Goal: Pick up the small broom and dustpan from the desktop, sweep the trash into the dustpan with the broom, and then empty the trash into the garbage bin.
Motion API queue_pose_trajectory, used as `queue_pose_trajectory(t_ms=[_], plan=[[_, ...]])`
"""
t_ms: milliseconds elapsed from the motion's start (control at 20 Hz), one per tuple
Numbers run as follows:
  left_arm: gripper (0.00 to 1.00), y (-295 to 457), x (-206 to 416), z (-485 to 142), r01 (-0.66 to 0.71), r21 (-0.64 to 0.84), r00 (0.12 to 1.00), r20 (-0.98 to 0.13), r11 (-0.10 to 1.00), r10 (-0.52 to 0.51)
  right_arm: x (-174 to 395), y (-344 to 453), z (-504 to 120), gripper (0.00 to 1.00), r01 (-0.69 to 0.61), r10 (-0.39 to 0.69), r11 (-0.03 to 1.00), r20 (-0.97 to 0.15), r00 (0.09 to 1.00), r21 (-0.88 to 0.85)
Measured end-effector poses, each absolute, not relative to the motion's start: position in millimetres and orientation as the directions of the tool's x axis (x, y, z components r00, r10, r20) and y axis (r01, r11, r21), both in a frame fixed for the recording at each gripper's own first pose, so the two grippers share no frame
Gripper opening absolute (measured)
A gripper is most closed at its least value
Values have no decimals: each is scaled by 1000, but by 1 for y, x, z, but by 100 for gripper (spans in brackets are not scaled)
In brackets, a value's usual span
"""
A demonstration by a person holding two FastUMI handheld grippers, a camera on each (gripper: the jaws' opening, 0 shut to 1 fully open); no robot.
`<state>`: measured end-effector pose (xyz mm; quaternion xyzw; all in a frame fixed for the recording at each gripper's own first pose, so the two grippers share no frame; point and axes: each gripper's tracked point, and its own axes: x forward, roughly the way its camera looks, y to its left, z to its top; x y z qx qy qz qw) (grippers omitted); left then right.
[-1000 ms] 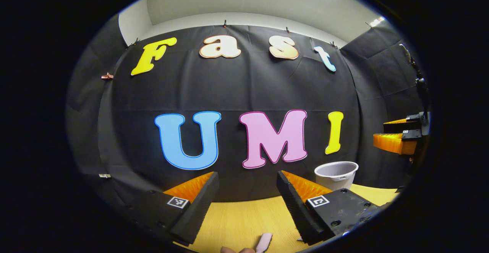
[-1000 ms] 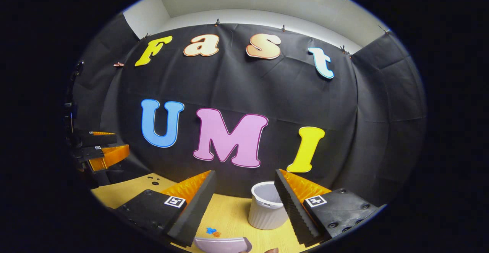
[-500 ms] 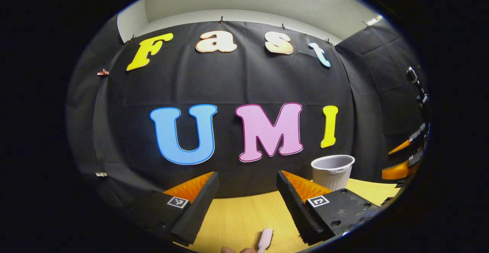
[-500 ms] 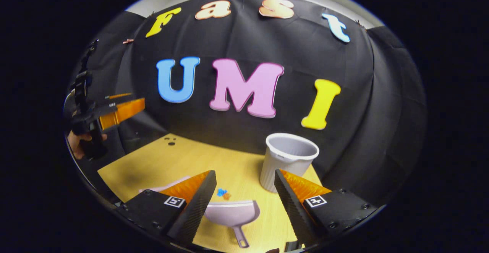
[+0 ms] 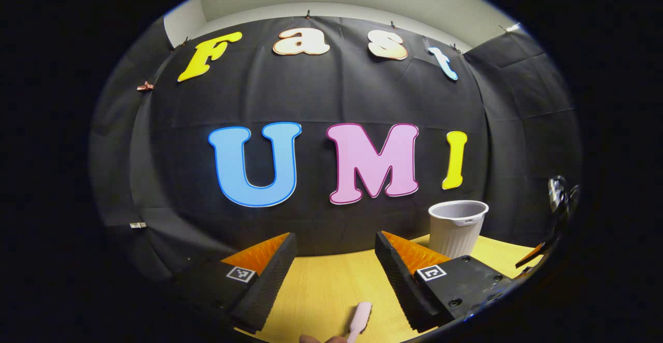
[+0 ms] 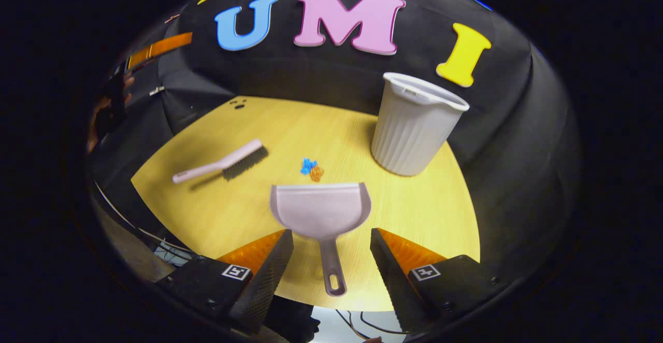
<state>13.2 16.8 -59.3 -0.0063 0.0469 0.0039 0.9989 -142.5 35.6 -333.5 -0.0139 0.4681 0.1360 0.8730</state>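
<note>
Now pitching the right gripper (image 6: 331,233) steeply downward, swinging within a second from facing the booth wall to looking across the whole desktop (image 6: 233,213). Keeping its jaws spread wide and grasping nothing, with the handle of the dustpan (image 6: 320,208) lying in the gap between them and, as far as can be judged, not yet touched. Probably lining up for the first pick, with nothing lifted so far. Holding the left gripper (image 5: 335,235) almost level meanwhile, dipping only slightly, jaws likewise released and empty, hovering over the near edge of the desktop.

Taking the room first: hanging black cloth on every side, with a pale ceiling band running above it in the left gripper view. Resting everything on a yellow wood-grain top, otherwise uncluttered. Finding the ribbed grey garbage bin (image 6: 414,130) standing upright at the far right corner, close to the cloth. Finding the pale dustpan lying flat in the middle, mouth pointing away toward the wall. Finding the small broom (image 6: 222,162) lying to its left, well apart, dark bristles toward the centre. Spotting the trash (image 6: 312,169), a blue scrap and an orange one touching each other, just beyond the dustpan's lip.
</note>
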Motion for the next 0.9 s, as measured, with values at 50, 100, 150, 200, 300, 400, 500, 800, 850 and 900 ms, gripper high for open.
queue_pose_trajectory(t_ms=[50, 100, 150, 200, 300, 400, 500, 800, 850, 900], plan=[[97, 18, 14, -60, -23, -6, 995, -100, 1000, 22, -146, 38, -349, 96, -254, 234, 960, -838, 493, 119], [97, 20, 15, -59, -30, 2, 994, -102, 1000, 30, -149, 43, -362, 94, -258, 246, 956, -854, 458, 137], [97, 20, 15, -59, -36, 14, 994, -101, 999, 38, -152, 46, -375, 92, -257, 249, 955, -872, 420, 149], [97, 21, 16, -58, -44, 26, 994, -100, 999, 47, -153, 49, -387, 91, -260, 252, 953, -885, 391, 156], [97, 22, 16, -61, -61, 30, 992, -110, 998, 64, -158, 49, -411, 90, -264, 232, 953, -917, 324, 148], [97, 21, 16, -65, -73, 14, 989, -128, 997, 75, -159, 53, -428, 83, -252, 234, 953, -933, 273, 166], [97, 22, 16, -66, -83, 14, 987, -136, 996, 84, -157, 59, -440, 81, -245, 241, 952, -940, 242, 181], [97, 32, 17, -73, -117, 27, 980, -156, 993, 120, -148, 64, -466, 80, -241, 240, 950, -957, 162, 197], [97, 33, 17, -76, -122, 28, 979, -161, 992, 125, -145, 62, -466, 81, -236, 234, 952, -959, 162, 193], [97, 34, 17, -76, -126, 28, 978, -164, 992, 128, -144, 62, -470, 77, -236, 237, 952, -959, 158, 197]])
